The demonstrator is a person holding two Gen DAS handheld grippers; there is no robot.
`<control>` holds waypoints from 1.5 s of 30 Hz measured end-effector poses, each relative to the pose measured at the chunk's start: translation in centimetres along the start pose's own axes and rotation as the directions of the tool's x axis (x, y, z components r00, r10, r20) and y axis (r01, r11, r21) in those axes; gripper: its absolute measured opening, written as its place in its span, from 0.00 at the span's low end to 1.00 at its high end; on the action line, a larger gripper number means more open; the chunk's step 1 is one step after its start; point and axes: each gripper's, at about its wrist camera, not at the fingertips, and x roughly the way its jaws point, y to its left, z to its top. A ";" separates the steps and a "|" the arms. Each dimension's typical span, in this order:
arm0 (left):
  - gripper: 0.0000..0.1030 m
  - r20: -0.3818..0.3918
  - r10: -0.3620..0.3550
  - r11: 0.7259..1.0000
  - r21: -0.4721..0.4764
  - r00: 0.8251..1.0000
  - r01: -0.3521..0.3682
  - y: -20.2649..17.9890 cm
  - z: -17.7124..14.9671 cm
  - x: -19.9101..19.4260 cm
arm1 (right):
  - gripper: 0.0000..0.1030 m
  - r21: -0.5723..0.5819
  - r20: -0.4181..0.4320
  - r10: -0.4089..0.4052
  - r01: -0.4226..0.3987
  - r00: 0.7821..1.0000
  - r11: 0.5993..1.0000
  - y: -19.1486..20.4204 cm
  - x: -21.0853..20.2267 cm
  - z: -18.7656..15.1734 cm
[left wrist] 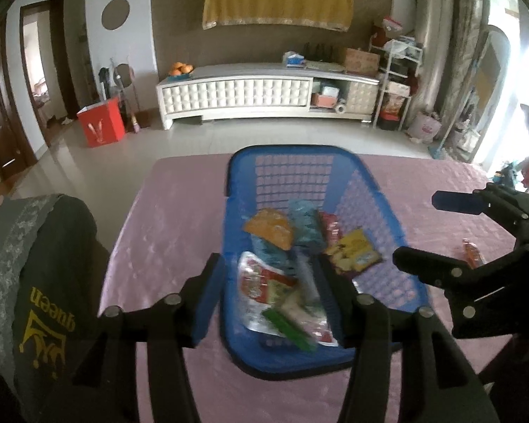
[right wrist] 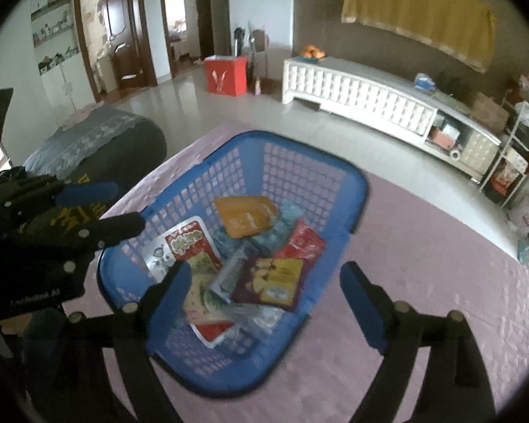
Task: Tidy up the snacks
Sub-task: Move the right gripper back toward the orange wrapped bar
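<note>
Left tool: my left tool (left wrist: 268, 282) hangs over the near end of the blue basket (left wrist: 381, 208), fingers apart, nothing pressed between them; one finger sits outside the basket's left wall, the other over its inside.
Right tool: my right tool (right wrist: 264, 292) has its fingers spread wide, one over the near left part of the basket (right wrist: 352, 190), the other over the pink tabletop (right wrist: 423, 246) to the right of it; it grips nothing.
Basket: it rests on the pink tabletop (left wrist: 165, 218), long side running away from me, lattice walls, open top.
Snacks: all lie loose in the basket bottom, overlapping one another.
Orange packet: the orange packet (right wrist: 245, 215) lies toward the far end, flat.
Light blue packets: the light blue packets (right wrist: 285, 222) lie just beside the orange one, partly under it.
Red packet: the red packet (right wrist: 303, 243) leans toward the right wall.
Yellow and purple packet: the yellow and purple packet (right wrist: 271, 278) touches the red one on its near side.
Red and white packet: the red and white packet (right wrist: 183, 246) lies on the left, under my finger in the right wrist view.
Small bottle: a small orange bottle (left wrist: 470, 252) lies on the tabletop, right of the basket, apart from it.
Blur: the nearest packets are smeared; I cannot tell their print.
</note>
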 end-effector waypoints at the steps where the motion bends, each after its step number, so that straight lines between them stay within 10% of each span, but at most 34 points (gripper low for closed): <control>1: 0.62 0.014 -0.008 1.000 0.008 1.000 0.008 -0.6 -0.1 -0.5 | 0.87 0.001 0.007 -0.011 0.011 1.000 1.000 -0.2 -0.6 -0.3; 20: 1.00 0.101 -0.096 0.984 0.163 0.990 0.079 -13.2 0.6 -3.5 | 1.00 0.069 0.061 -0.164 0.160 0.985 0.985 -7.7 -10.9 -6.3; 45: 1.00 -0.115 -0.180 0.954 0.220 0.977 0.202 -27.1 -1.7 6.1 | 1.00 0.284 -0.072 -0.175 0.189 0.982 0.940 -19.7 -10.1 -17.1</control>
